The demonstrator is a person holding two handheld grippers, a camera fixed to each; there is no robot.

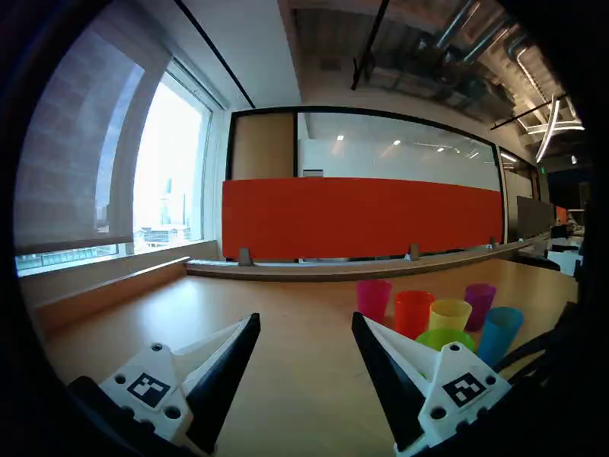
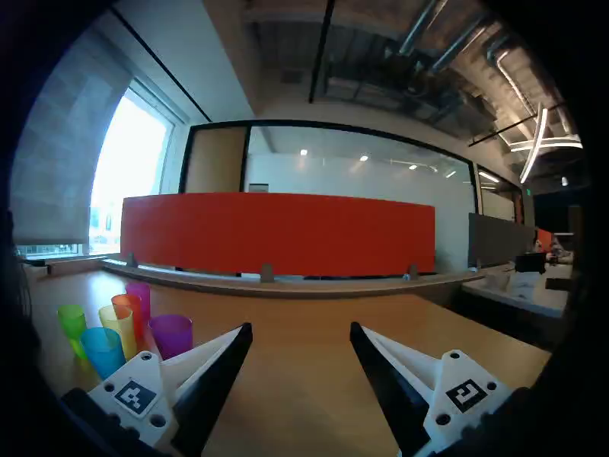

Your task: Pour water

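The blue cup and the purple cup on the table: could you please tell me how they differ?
Colour: the blue cup is light blue, the purple cup violet. Place: in the right gripper view the purple cup stands to the right of the blue cup. Depth: in the left gripper view the blue cup is nearer than the purple cup. Both stand upright on the wooden table.

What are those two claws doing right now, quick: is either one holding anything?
Left claw: open, holding nothing.
Right claw: open, holding nothing.
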